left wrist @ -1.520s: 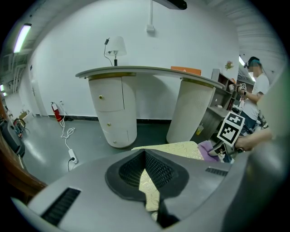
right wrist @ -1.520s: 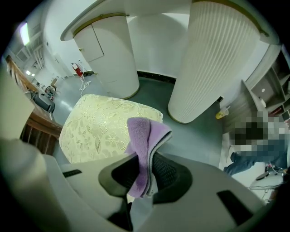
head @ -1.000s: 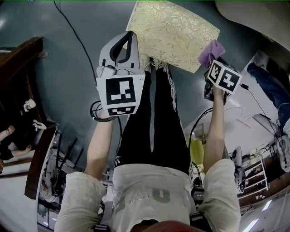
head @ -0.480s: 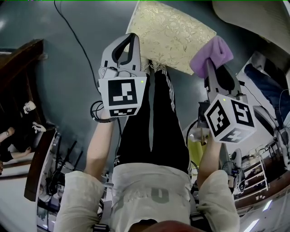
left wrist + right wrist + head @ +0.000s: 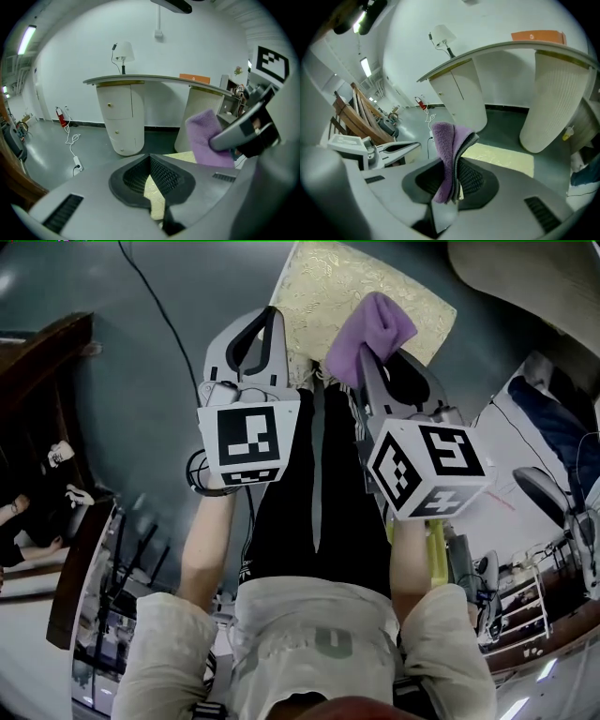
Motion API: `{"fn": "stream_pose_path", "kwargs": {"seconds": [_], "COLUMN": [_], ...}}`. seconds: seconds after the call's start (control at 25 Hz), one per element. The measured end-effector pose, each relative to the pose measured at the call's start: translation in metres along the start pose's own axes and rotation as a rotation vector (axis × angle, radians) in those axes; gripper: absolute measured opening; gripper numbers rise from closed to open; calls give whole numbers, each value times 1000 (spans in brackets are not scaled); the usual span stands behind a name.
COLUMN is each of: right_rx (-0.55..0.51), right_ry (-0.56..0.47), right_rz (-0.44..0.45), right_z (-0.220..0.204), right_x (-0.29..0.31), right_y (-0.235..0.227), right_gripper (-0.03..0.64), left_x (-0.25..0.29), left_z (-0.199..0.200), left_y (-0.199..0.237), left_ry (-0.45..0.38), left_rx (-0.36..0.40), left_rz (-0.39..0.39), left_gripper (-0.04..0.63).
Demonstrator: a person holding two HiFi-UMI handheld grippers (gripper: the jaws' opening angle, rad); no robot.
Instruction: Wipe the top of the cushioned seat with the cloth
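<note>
The cushioned seat (image 5: 342, 287), covered in pale gold patterned fabric, lies on the floor at the top of the head view. A folded purple cloth (image 5: 370, 329) hangs over its near edge, and my right gripper (image 5: 367, 357) is shut on it. In the right gripper view the cloth (image 5: 445, 145) stands upright between the jaws, with the seat (image 5: 501, 157) beyond. My left gripper (image 5: 272, 315) is held just left of it, shut on nothing. Its view shows the seat (image 5: 180, 157) and the cloth (image 5: 204, 138) at the right.
A curved white counter on round pedestals (image 5: 122, 117) stands behind the seat, with a lamp (image 5: 123, 51) and an orange box (image 5: 536, 36) on top. A black cable (image 5: 155, 306) crosses the grey floor. Dark wooden furniture (image 5: 47, 362) is at the left.
My right gripper has carried the purple cloth leftward from the seat's right corner to its near edge, beside the left gripper. The left gripper has barely moved.
</note>
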State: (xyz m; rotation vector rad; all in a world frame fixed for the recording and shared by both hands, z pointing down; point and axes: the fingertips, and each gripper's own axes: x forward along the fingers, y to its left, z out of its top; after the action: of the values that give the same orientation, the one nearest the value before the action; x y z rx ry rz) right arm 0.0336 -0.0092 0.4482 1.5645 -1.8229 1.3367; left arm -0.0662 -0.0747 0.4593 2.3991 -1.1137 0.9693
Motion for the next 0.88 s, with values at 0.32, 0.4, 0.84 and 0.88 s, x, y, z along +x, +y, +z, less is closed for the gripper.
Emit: {"fn": "stream_pose_path", "kwargs": {"seconds": [0.32, 0.4, 0.84, 0.88], "right_rx": [21, 41, 62, 63], "right_ry": [143, 185, 223, 223], "right_rz": [169, 155, 54, 54], "right_z": [-82, -104, -116, -116], "right_x": [144, 170, 186, 186], "right_y": [57, 61, 54, 54], "right_gripper": [86, 86, 87, 87], "left_x": [-18, -20, -23, -23], "left_z": [0, -2, -10, -9], "left_y": [25, 30, 38, 38], "left_ry": [-26, -23, -18, -18], "left_rx": [-38, -45, -62, -57], "left_rz": [46, 55, 71, 69], "left_gripper": [6, 6, 6, 6]}}
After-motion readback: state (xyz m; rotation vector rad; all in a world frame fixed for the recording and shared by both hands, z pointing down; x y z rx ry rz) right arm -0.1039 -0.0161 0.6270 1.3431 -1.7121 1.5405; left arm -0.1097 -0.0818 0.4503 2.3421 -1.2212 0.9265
